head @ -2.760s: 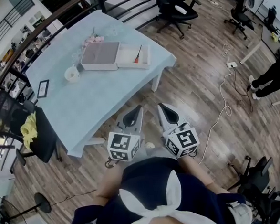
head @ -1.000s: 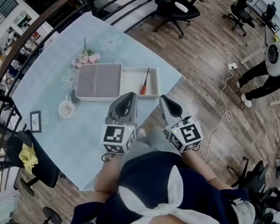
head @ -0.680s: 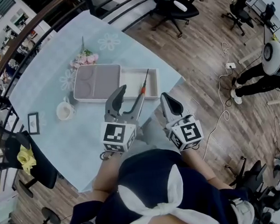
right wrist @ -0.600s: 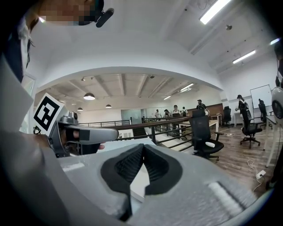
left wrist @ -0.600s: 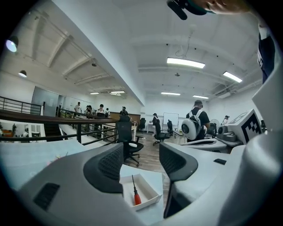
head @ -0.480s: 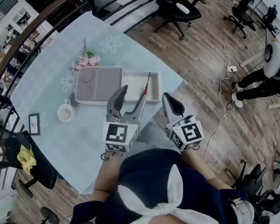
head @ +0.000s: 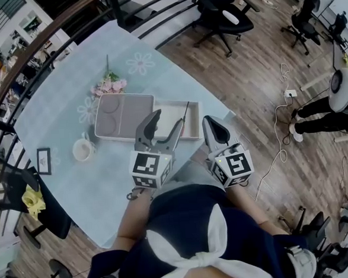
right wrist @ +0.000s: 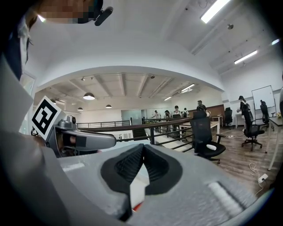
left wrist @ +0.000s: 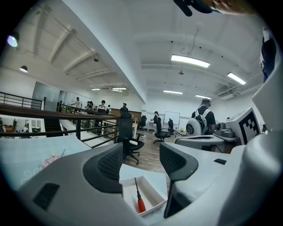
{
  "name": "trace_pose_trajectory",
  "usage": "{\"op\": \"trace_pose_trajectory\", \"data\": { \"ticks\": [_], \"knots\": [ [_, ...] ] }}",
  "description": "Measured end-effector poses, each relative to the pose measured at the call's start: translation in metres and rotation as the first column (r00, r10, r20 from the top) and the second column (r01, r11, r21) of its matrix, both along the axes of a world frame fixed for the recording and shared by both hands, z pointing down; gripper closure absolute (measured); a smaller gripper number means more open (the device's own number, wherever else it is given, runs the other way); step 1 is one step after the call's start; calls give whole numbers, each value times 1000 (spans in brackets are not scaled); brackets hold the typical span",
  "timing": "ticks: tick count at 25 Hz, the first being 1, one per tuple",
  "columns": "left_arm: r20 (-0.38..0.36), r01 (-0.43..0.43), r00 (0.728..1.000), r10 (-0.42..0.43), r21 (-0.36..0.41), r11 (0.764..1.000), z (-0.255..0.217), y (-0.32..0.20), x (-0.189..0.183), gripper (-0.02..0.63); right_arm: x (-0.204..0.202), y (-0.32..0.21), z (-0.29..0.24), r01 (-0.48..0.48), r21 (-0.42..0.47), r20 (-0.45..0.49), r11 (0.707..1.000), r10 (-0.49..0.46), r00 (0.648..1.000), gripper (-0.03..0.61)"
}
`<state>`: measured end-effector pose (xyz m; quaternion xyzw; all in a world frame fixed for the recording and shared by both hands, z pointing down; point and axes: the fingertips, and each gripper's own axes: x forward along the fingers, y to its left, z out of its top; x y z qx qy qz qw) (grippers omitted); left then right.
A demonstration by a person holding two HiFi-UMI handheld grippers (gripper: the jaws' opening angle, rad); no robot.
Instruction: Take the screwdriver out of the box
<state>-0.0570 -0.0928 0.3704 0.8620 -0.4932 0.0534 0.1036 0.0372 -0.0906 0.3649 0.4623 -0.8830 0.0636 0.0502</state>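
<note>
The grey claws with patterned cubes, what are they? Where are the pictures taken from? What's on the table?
They are grippers a person holds, one in each hand. One picture comes from a camera on the person's head, looking down; the others from cameras riding on each gripper. The left gripper has just been opening its jaws, holding nothing; the right gripper is shut and empty. On the table lie a white box with the screwdriver inside, a grey tray and a cup.

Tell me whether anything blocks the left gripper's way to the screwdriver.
Nothing visible does. The left gripper, whose jaws have just been opening and hold nothing, looks straight at the screwdriver lying uncovered in the open white box.
</note>
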Motion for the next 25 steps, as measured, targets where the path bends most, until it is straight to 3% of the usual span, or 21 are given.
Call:
{"op": "trace_pose_trajectory", "data": {
  "ticks": [4,14,25],
  "knots": [
    [5,6,1000,-6,-14,1000,3,-13,-1,359,-1,-14,3,2,-10,0,1000,-2,1000,581],
    [30,-10,999,15,-149,989,45,-30,10,358,1,-30,22,5,-56,3,998,-5,1000,581],
    [60,-73,994,94,-287,955,104,-47,37,353,10,-50,54,-25,-120,-1,992,25,1000,580]
  ]
}}
